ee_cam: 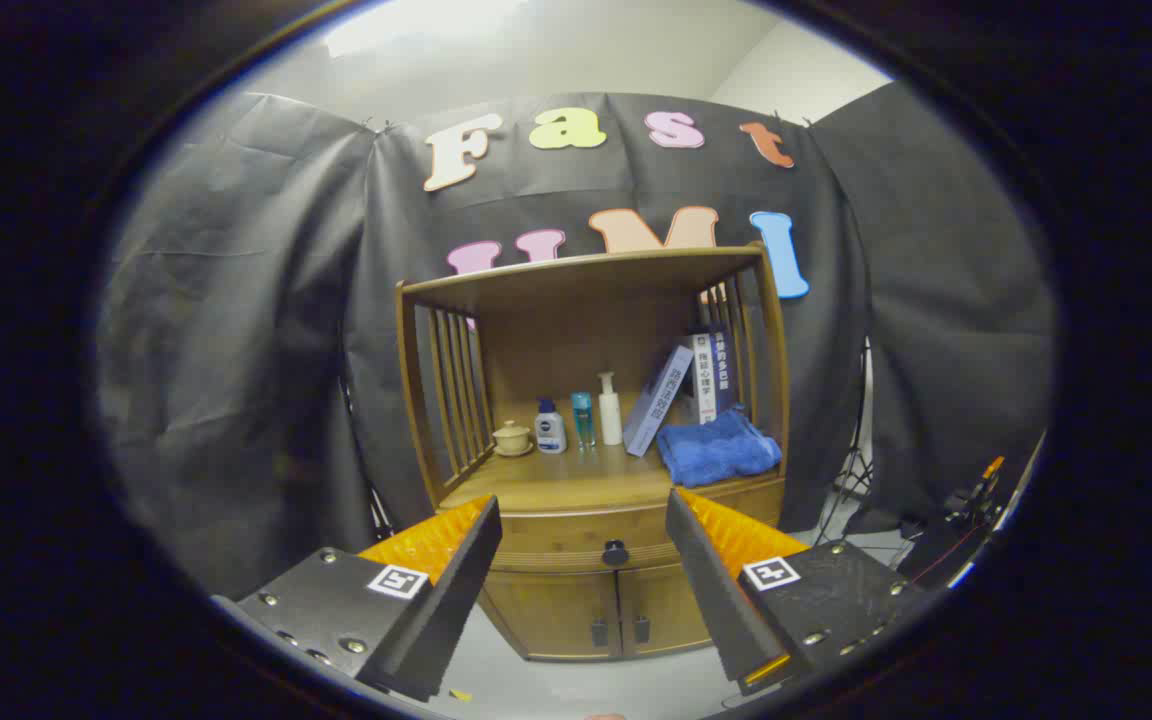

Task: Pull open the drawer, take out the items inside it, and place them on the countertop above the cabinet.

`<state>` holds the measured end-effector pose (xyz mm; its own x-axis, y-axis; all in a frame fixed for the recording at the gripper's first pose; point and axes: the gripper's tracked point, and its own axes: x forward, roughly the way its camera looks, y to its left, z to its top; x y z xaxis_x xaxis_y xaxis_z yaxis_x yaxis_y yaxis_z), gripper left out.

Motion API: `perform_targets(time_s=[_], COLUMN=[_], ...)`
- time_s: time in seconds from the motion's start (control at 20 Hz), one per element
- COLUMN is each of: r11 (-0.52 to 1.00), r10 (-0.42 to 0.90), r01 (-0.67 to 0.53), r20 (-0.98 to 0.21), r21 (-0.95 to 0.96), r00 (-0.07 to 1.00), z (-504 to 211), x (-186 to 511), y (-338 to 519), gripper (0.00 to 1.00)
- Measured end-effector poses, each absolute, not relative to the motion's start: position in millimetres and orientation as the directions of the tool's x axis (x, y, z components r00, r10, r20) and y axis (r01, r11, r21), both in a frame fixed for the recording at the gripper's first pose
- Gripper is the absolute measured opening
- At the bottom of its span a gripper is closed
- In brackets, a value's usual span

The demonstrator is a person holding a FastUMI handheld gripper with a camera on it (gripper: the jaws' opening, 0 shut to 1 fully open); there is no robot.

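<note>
- My tool [583,525] is held spread wide, nothing between its two fingers, well short of the wooden cabinet [591,570].
- Drawer [586,535]: shut, directly under the surface [576,487]; it shows in the gap between my fingers. Its dark round knob [615,552] sits at the middle of the drawer front, nearer my right finger than my left. What lies inside is hidden.
- Two small doors [591,610], both shut, below the drawer.
- Surface, left edge: a small cream lidded cup [512,437] on a saucer, beside the slatted side rail [456,385].
- Surface, toward the back, middle: a squat white bottle with a blue cap [550,427], then a slim blue bottle [583,418], then a tall white pump bottle [610,408], in a row from left to right, close together.
- Surface, right part: books [698,385] tilted, the leftmost one leaning most; they stand at the back right corner.
- Surface, front right corner: a folded blue towel [717,447], in front of the books and reaching the surface's front edge.
- A wooden top board [576,272] roofs the open shelf space.
</note>
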<state>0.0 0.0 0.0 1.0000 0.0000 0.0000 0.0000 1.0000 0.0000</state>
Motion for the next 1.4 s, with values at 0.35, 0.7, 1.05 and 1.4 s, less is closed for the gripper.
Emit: perform_targets(time_s=[0.35,0.7,1.05,1.4], r11=[1.000,0.999,1.000,1.000], r10=[0.019,0.035,0.025,-0.012], r01=[-0.020,-0.035,-0.025,0.012], r20=[-0.007,-0.026,-0.008,0.017], r21=[-0.019,-0.003,-0.007,-0.002], r00=[1.000,0.999,1.000,1.000], z=[-2,-11,-9,-17], x=[-1,2,1,25], y=[10,16,14,-1], gripper=[0.99,0.99,0.99,0.99])
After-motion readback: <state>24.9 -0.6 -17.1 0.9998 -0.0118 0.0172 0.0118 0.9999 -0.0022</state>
